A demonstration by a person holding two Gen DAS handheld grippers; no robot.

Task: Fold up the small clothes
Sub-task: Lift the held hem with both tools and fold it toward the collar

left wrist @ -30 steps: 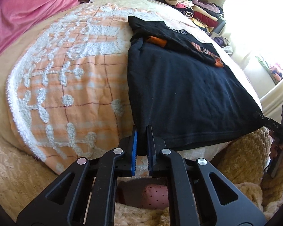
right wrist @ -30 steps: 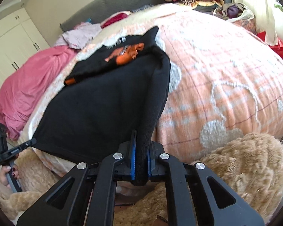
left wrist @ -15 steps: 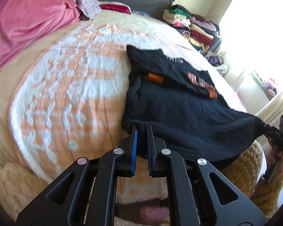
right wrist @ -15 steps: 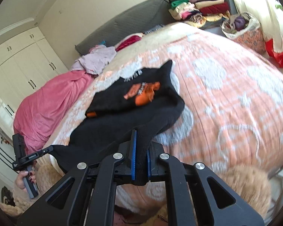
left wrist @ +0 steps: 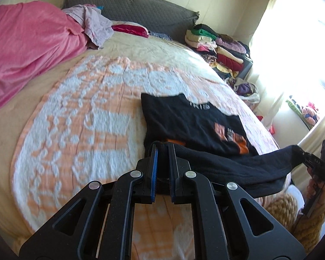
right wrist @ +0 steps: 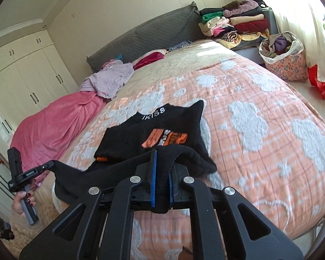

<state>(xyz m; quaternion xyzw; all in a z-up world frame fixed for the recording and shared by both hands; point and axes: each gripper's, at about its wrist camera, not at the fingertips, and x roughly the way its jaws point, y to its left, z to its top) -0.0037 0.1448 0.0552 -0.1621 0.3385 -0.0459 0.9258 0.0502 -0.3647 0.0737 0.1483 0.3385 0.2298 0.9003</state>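
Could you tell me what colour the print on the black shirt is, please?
Orange with some white, on the black shirt; clearest in the right wrist view.

Bright daylight floods from the window (left wrist: 309,49), blowing it out; fisheye edges bend, bedspread (left wrist: 80,117) motion-blurred.

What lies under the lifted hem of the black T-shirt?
Under the hem of the black T-shirt, raised by the left gripper and right gripper, the shirt's printed part lies on the orange-and-white blanket; anything beneath it is covered.
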